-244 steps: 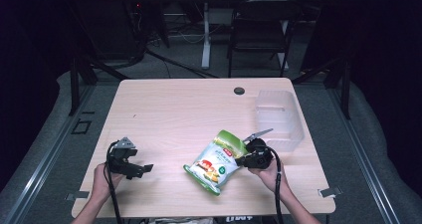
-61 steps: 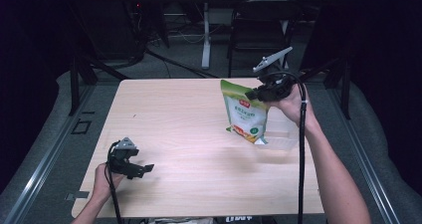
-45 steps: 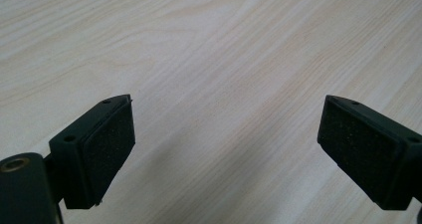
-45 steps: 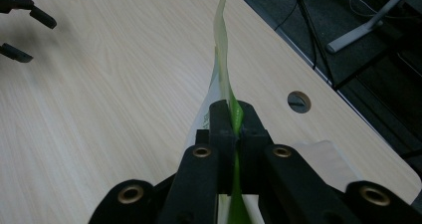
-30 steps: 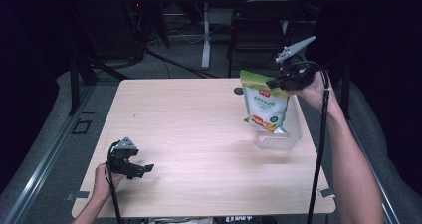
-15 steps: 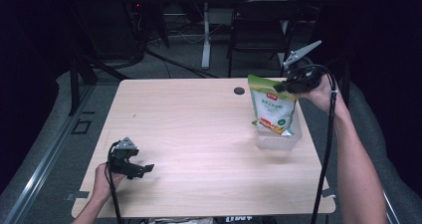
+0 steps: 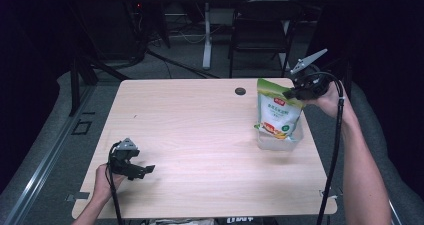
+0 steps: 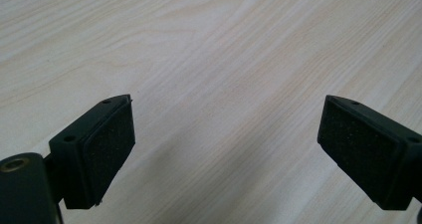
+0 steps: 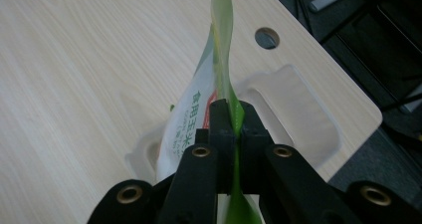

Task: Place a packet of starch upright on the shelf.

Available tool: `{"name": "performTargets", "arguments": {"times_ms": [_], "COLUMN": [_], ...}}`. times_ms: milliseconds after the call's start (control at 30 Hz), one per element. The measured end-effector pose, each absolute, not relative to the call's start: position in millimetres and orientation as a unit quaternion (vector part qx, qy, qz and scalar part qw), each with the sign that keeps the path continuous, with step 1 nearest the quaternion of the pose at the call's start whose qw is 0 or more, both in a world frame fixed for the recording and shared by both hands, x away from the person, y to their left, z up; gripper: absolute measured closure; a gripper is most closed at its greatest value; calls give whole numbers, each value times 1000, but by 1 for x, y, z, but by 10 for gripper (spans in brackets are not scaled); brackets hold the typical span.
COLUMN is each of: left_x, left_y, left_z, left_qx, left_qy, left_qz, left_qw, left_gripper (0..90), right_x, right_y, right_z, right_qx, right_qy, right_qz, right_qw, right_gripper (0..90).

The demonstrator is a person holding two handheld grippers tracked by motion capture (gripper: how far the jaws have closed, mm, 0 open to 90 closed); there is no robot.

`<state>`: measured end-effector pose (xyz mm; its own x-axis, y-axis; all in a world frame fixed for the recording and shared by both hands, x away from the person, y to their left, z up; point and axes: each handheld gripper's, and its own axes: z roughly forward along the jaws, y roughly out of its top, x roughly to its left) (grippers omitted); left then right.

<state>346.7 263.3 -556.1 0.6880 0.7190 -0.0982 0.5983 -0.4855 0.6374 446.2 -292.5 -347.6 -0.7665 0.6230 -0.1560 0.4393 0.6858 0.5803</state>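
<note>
High view: right hand-held gripper point(image 7: 291, 91) pinches the top edge of a green-and-white snack pouch point(image 7: 277, 113), which hangs upright with its bottom inside a clear plastic bin point(image 7: 298, 137) at about 3 o'clock on the worktop point(image 7: 200, 135). Left hand-held gripper point(image 7: 142, 170) rests near 8 o'clock, well apart from the pouch. Step in hand looks like lowering the pouch into the bin; do it straight down, keep the pouch vertical so its bottom corners clear the bin wall, release only once the bottom sits on the bin floor. Left gripper view: jaws spread wide over bare wood grain, nothing between the pads point(image 8: 107, 149); leave it parked, not needed here. Right gripper view: jaws pressed together on the pouch's top seal point(image 9: 226, 74), bin rim point(image 9: 298, 89) directly beneath, cable hole point(image 9: 267, 38) at 12 o'clock beyond it. Grip is on a thin edge, so the pouch may swing or tip when let go; open slowly and lift away upward.
</note>
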Motion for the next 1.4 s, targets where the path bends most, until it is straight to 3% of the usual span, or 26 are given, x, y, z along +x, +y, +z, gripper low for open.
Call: {"name": "performTargets", "arguments": {"times_ms": [733, 1400], "left_x": [346, 346], "left_y": [263, 262], "left_z": [-556, -556], "left_qx": [858, 858], "left_qy": [383, 382], "left_qz": [90, 93], "left_qw": [329, 331], "left_gripper": [79, 80], "right_x": [443, 460], "right_y": [-319, -306], "right_z": [-386, -403], "right_qx": [332, 398], "right_qy": [913, 878], "right_qz": [187, 139], "right_qw": [147, 226], "right_gripper": [860, 855]}}
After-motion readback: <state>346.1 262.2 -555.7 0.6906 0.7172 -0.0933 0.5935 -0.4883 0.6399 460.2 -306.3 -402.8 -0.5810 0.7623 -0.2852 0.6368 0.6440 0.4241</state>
